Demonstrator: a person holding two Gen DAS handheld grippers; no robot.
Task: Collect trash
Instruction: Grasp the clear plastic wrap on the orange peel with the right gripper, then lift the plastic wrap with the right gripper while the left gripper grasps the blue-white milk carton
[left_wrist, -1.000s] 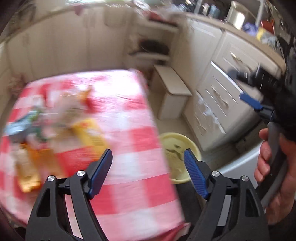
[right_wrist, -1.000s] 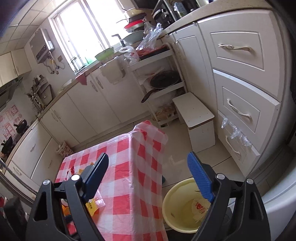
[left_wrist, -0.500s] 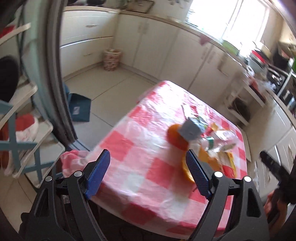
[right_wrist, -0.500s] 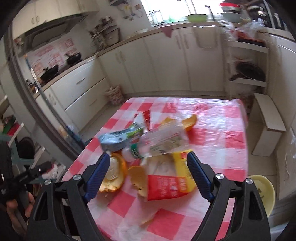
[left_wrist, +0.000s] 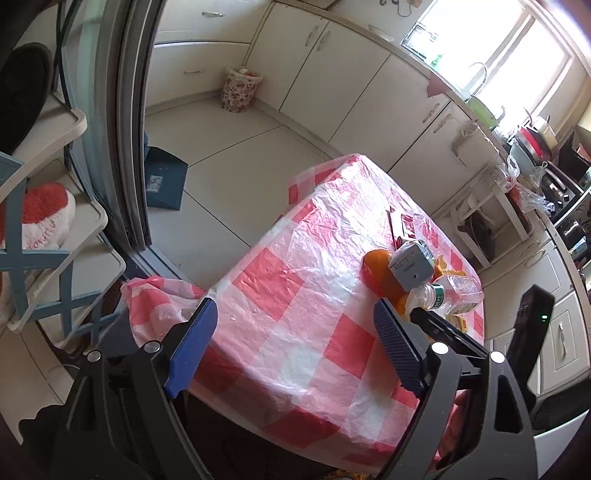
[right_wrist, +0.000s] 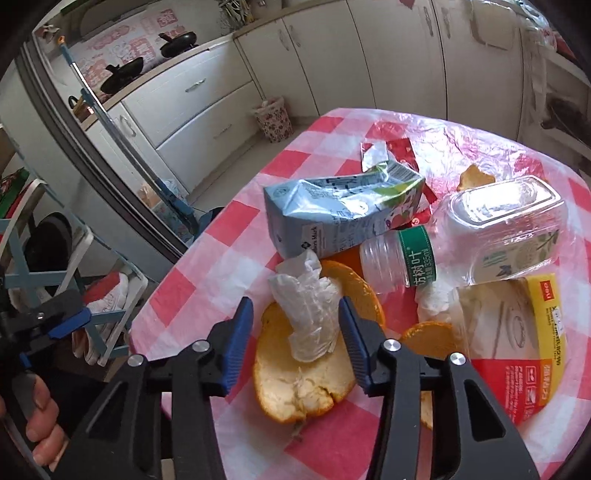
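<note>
Trash lies in a heap on the red-checked table (right_wrist: 229, 236). In the right wrist view I see a crumpled white tissue (right_wrist: 306, 310) on an orange peel (right_wrist: 303, 376), a blue carton (right_wrist: 332, 214), a clear plastic bottle (right_wrist: 461, 240) and a yellow-red packet (right_wrist: 517, 350). My right gripper (right_wrist: 295, 332) is open, its jaws on either side of the tissue. My left gripper (left_wrist: 291, 350) is open and empty over the table's near edge (left_wrist: 280, 332). The carton (left_wrist: 412, 266) and bottle (left_wrist: 450, 291) show far right there.
A torn red wrapper (right_wrist: 388, 151) lies behind the carton. White cabinets (left_wrist: 332, 74) line the walls. A patterned waste basket (left_wrist: 240, 88) stands on the floor by them. A blue dustpan (left_wrist: 162, 177) leans near the glass door. A shelf rack (left_wrist: 44, 206) is at left.
Both grippers swung away from the yellow bucket on the floor to the table. My right gripper came down close over the tissue and peel. Its jaws are narrower.
</note>
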